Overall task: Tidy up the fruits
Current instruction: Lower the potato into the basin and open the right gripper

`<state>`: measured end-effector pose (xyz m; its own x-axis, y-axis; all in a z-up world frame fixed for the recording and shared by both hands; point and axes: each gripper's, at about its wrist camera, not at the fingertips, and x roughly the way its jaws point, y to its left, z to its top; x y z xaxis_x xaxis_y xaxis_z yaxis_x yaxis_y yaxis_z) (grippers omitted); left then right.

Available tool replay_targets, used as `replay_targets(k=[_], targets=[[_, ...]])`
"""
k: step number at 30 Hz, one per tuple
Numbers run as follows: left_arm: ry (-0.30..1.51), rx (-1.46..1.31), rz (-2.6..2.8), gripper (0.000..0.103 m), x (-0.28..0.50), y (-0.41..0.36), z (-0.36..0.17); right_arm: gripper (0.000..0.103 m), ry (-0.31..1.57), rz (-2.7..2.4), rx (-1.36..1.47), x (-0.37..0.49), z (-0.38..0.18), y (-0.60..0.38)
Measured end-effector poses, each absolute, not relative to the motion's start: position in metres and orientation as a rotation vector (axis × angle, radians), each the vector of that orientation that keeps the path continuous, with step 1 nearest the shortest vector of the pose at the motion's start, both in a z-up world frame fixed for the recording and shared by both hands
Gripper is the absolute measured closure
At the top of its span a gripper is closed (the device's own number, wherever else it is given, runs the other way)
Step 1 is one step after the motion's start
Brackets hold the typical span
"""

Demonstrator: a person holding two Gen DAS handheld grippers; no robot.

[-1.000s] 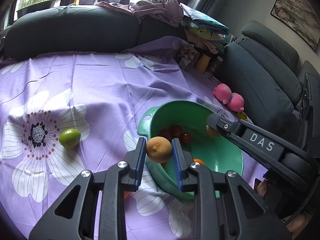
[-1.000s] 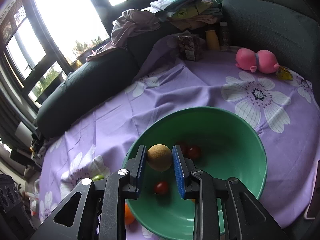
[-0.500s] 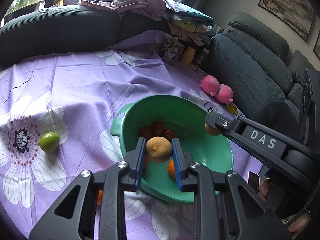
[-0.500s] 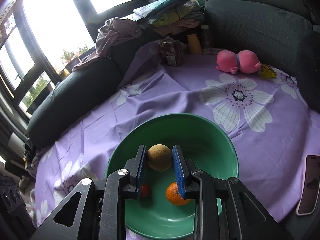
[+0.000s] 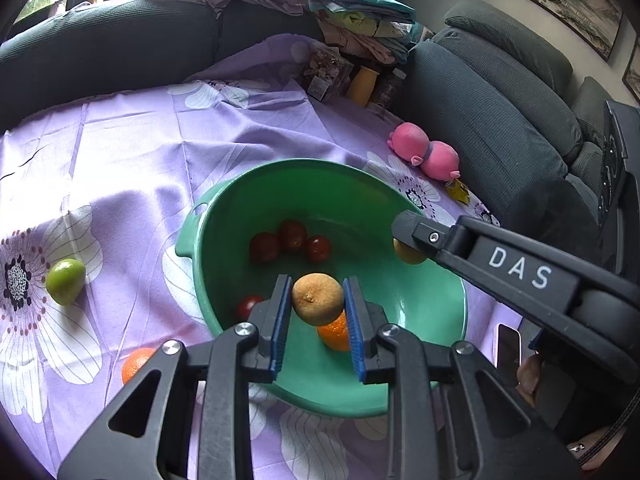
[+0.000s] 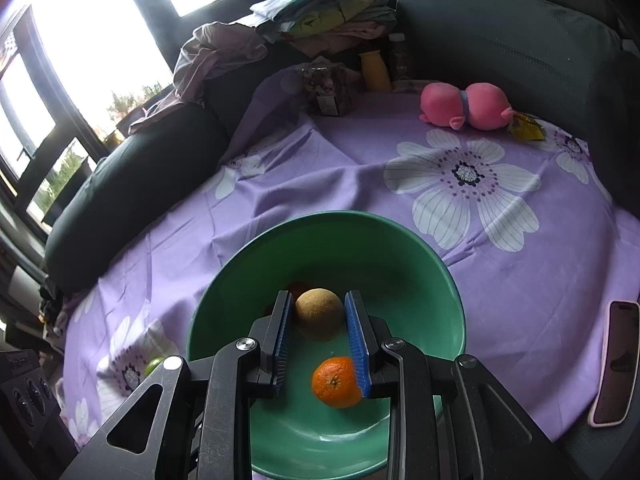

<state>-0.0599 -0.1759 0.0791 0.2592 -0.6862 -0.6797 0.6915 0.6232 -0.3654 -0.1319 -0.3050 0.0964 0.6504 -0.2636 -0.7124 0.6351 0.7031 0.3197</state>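
A green bowl (image 5: 432,320) sits on the purple flowered cloth and holds three dark red fruits (image 5: 290,236), another red one (image 5: 246,306) and an orange (image 5: 334,332). My left gripper (image 5: 318,300) is shut on a brown round fruit (image 5: 318,298) above the bowl. My right gripper (image 6: 318,312) is shut on a second brown fruit (image 6: 320,312) over the bowl (image 6: 440,280); it also shows in the left wrist view (image 5: 406,254). The orange (image 6: 336,380) lies below the right fingers. A green lime (image 5: 64,280) and another orange (image 5: 136,364) lie on the cloth left of the bowl.
A pink plush toy (image 5: 424,152) and a yellow wrapper (image 5: 458,192) lie at the far right. A yellow bottle (image 5: 362,84) and a packet (image 5: 326,76) stand at the back. A phone (image 6: 614,360) lies at the right edge. Dark sofas surround the cloth.
Both grippers moved further over the bowl, each still holding its brown fruit. The orange in the bowl has come into view under them.
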Motion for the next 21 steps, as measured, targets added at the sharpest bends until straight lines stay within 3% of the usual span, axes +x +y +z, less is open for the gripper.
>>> replay_targets(k=[21], targets=[[0.937,0.056,-0.909,0.077,-0.059,-0.185,0.067,0.073,0.745,-0.584,0.613,-0.129,0.08,-0.311]])
